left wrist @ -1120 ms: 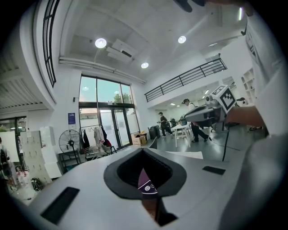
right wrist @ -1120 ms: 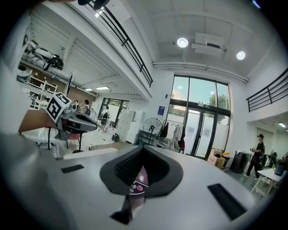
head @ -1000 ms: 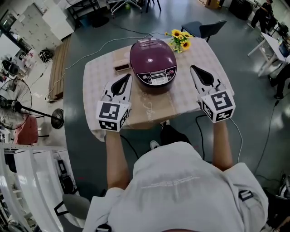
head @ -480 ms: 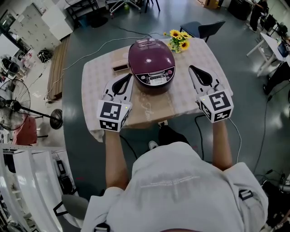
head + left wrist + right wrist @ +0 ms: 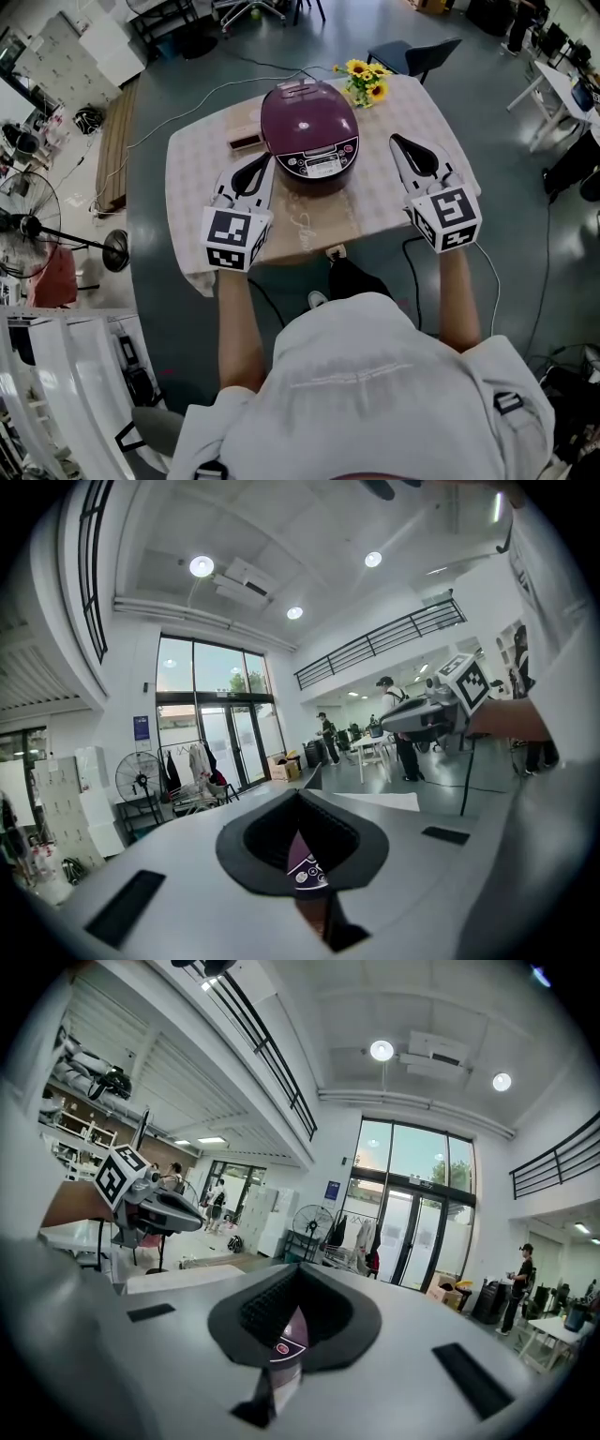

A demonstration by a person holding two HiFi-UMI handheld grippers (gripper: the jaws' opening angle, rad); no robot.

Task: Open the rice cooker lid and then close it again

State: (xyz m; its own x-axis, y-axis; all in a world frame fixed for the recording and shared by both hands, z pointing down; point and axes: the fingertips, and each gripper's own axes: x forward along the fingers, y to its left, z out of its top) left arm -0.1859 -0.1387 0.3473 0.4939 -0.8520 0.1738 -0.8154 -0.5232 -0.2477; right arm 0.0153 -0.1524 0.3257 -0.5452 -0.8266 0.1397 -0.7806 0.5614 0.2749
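A purple rice cooker (image 5: 309, 127) stands on the far middle of the table (image 5: 375, 202), lid down, its control panel (image 5: 323, 165) facing me. My left gripper (image 5: 264, 159) hovers just left of the cooker's front, jaws together and empty. My right gripper (image 5: 397, 142) hovers to the cooker's right, a clear gap away, also shut and empty. In the left gripper view a sliver of the purple cooker (image 5: 303, 862) shows through the jaw notch, and the right gripper (image 5: 433, 705) appears at the right. In the right gripper view the cooker (image 5: 285, 1339) shows the same way.
Yellow sunflowers (image 5: 366, 81) sit at the table's far right corner behind the cooker. A small brown box (image 5: 246, 142) lies left of the cooker. A white cable (image 5: 202, 98) runs from the cooker across the floor. A chair (image 5: 412, 56) stands beyond the table, a fan (image 5: 28, 220) at left.
Both grippers hold their places beside the cooker. The view has shifted slightly, so the table and cooker sit a little further left and higher in the picture.
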